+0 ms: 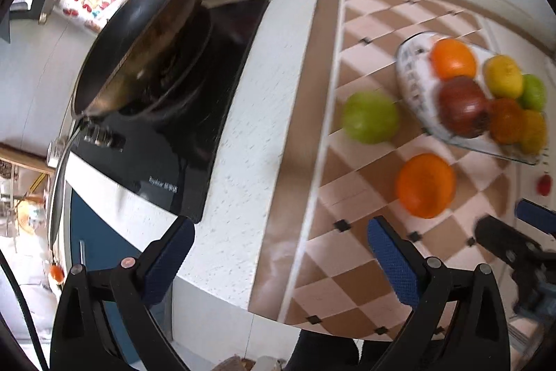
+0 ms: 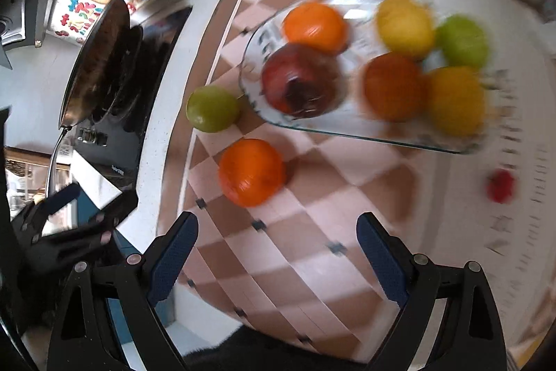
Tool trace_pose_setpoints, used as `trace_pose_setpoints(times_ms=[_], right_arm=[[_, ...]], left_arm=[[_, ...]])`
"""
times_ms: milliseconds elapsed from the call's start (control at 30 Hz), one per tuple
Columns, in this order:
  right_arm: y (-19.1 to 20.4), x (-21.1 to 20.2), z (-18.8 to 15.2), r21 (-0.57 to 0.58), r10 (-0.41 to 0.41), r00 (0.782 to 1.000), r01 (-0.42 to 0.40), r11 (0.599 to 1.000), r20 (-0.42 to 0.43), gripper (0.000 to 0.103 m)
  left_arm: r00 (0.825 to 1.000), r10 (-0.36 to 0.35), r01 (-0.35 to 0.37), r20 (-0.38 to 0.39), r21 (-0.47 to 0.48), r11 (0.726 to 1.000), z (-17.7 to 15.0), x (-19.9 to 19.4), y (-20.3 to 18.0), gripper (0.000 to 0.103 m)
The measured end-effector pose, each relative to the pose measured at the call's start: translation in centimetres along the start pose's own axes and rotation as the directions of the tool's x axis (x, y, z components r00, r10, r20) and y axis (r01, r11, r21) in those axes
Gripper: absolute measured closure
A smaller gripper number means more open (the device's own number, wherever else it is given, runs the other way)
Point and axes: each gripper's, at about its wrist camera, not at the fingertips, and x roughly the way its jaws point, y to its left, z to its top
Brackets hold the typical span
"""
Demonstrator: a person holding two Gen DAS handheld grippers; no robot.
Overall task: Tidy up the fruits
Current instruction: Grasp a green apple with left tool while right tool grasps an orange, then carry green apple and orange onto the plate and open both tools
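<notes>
A glass plate (image 2: 347, 134) (image 1: 410, 82) on the checkered mat holds several fruits: an orange (image 2: 314, 26), a dark red pomegranate (image 2: 300, 82), a yellow lemon (image 2: 405, 26), a green apple (image 2: 462, 40) and others. A loose orange (image 2: 252, 172) (image 1: 425, 185) and a loose green apple (image 2: 212, 108) (image 1: 370, 117) lie on the mat left of the plate. My right gripper (image 2: 278, 252) is open and empty, just short of the loose orange. My left gripper (image 1: 279, 256) is open and empty over the mat's left edge.
A black frying pan (image 1: 139, 44) sits on an induction cooktop (image 1: 194, 113) on the white counter left of the mat. A small red object (image 2: 500, 185) lies right of the plate. The counter's front edge is near both grippers. Colourful magnets hang at the back.
</notes>
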Motion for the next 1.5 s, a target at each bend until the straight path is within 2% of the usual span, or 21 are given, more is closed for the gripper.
trace_pose_setpoints(times_ms=[100,233,300,367,467,533,567,633,667,733,800,1033,1167,1300,1500], right_arm=[[0.5,3.2,1.1,-0.012,0.012,0.999,-0.012,1.000,-0.036,0.017],[1.0,6.2,1.9,-0.031,0.059,0.996,-0.062,0.998,-0.067,0.037],[1.3,6.5,1.8,-0.047,0.073,0.995,-0.076,0.996,-0.066,0.039],[1.4,6.2,1.5,-0.077,0.042,0.997,-0.047,0.996,-0.066,0.039],[0.1,5.1,0.7,-0.063,0.029,0.996,-0.034,0.997,-0.079,0.039],[-1.3,4.0,0.1,-0.039,0.021,0.997,-0.024,0.999,-0.078,0.039],[-2.3,3.4,-0.2,-0.025,0.017,0.997,-0.019,1.000,-0.076,0.039],[-4.0,2.5,-0.7,0.014,0.014,0.997,-0.013,1.000,-0.074,0.039],[-5.1,2.1,-0.9,0.043,0.016,0.997,-0.012,0.999,-0.075,0.039],[-6.8,1.5,-1.4,0.091,0.020,0.997,-0.013,0.996,-0.071,0.039],[-8.0,1.0,-1.6,0.125,0.017,0.998,-0.009,0.992,-0.064,0.039],[-9.3,0.9,-1.8,0.171,0.019,0.998,-0.007,0.985,-0.064,0.039],[-9.1,0.7,-1.8,0.164,0.013,0.998,-0.001,0.986,-0.068,0.039],[-9.2,0.6,-2.0,0.164,0.009,0.998,0.003,0.986,-0.069,0.039],[-10.9,0.6,-2.5,0.240,0.083,0.996,-0.070,0.968,-0.045,0.038]], left_arm=[[0.999,0.018,-0.018,-0.045,-0.013,1.000,-0.1,1.3,0.7,0.001],[0.997,0.009,-0.011,-0.079,-0.032,0.999,0.3,2.3,1.2,0.001],[0.996,-0.020,0.016,-0.093,-0.040,0.999,0.9,2.6,1.2,0.001],[0.991,-0.081,0.076,-0.110,-0.051,0.996,2.2,2.9,1.0,0.001],[0.980,-0.159,0.153,-0.116,-0.062,0.986,4.3,3.2,0.6,0.001],[0.963,-0.239,0.229,-0.123,-0.089,0.969,6.1,3.7,0.4,0.001],[0.948,-0.288,0.274,-0.136,-0.112,0.955,6.9,4.2,0.3,0.001],[0.896,-0.407,0.374,-0.178,-0.191,0.908,8.6,5.9,0.0,0.002],[0.881,-0.435,0.396,-0.189,-0.211,0.894,9.0,6.4,-0.1,0.003],[0.855,-0.475,0.423,-0.209,-0.250,0.871,10.1,7.9,-0.6,0.012],[0.842,-0.491,0.434,-0.222,-0.260,0.863,10.7,8.8,-1.1,0.024],[0.829,-0.500,0.458,-0.252,-0.207,0.864,10.8,10.2,-3.4,0.043],[0.843,-0.489,0.452,-0.225,-0.196,0.870,10.2,9.8,-3.8,0.044],[0.851,-0.487,0.457,-0.197,-0.180,0.871,7.6,7.8,-3.3,0.044],[0.846,-0.486,0.466,-0.218,-0.141,0.874,3.1,6.3,-4.1,0.044]])
